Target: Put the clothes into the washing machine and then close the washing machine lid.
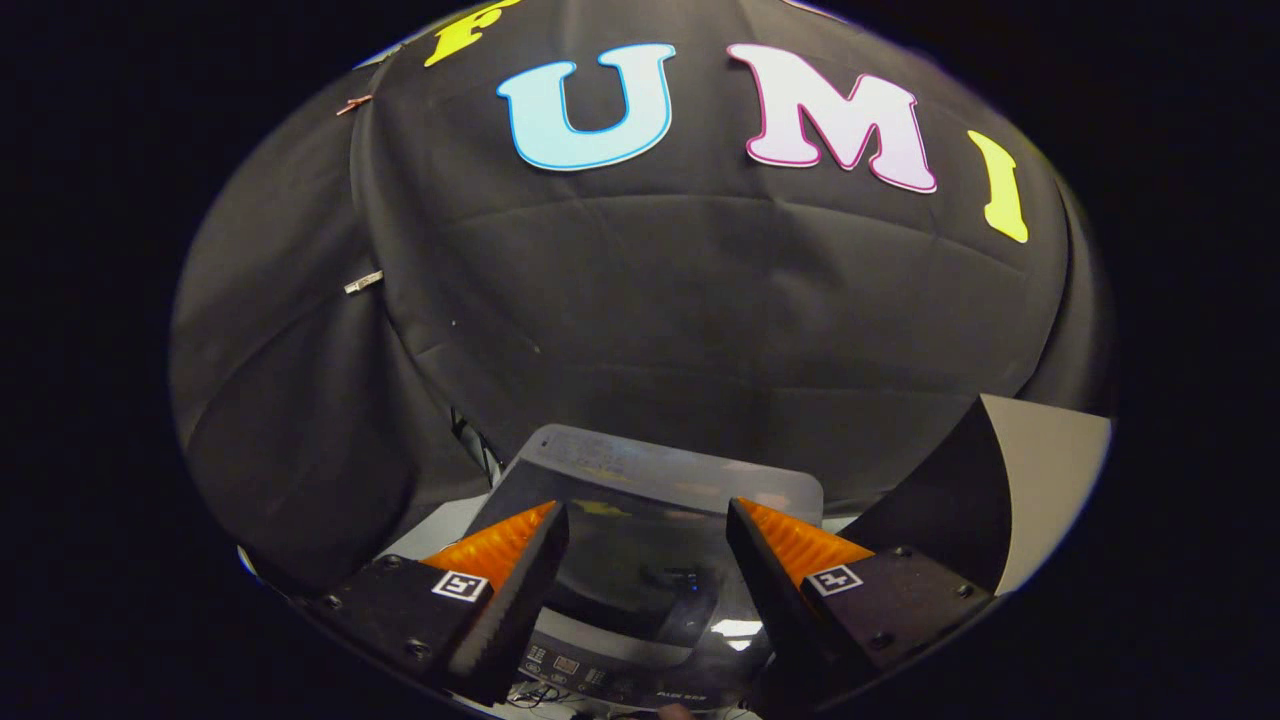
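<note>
1. Washing machine [640,600]: top-loader seen from above and the front, sits below and between the fingers, backed up against the black cloth wall [700,320].
2. Lid [650,500]: translucent smoky grey with rounded corners, appears to lie down over the tub; glossy, catches light reflections. Dark tub interior shows dimly through it.
3. Control panel [600,675]: grey strip along the near edge of the machine, small buttons and a display; markings too small to tell.
4. Gripper [648,520]: fingers spread wide apart, nothing held between them, tips hovering over the lid's near half.
5. Right of the machine: a board [1040,480], dark face with a pale side, standing tilted.
</note>
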`<state>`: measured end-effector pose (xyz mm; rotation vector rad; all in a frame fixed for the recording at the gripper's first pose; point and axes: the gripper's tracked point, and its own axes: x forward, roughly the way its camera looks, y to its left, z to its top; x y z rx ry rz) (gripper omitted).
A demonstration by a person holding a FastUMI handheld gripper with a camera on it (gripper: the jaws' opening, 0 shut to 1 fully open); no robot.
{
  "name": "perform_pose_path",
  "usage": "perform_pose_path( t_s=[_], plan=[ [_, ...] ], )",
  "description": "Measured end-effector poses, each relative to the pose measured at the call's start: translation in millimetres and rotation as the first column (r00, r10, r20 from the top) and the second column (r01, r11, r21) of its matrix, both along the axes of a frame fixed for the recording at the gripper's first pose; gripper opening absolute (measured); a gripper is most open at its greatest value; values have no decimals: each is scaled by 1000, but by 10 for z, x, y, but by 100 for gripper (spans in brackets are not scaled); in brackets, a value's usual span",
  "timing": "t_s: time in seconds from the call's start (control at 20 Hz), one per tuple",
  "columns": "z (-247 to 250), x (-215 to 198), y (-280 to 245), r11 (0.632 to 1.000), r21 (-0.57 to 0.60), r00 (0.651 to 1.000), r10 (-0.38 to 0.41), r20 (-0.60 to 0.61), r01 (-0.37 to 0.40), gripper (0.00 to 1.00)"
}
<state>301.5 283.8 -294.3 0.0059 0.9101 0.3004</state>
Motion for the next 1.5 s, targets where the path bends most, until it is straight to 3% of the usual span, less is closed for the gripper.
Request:
perform_pose_path(
  t_s=[0.5, 0.85, 1.15, 1.5],
  plan=[
    [125, -121, 96, 999, 29, 998, 39, 50, -40, 99],
    [747, -498, 10, 993, 95, 983, 46, 180, -63, 99],
    [1592, -1024, -347, 991, 122, 939, 10, 345, -56, 99],
    [2328, -1649, -1015, 992, 115, 858, -23, 513, -42, 99]
  ],
)
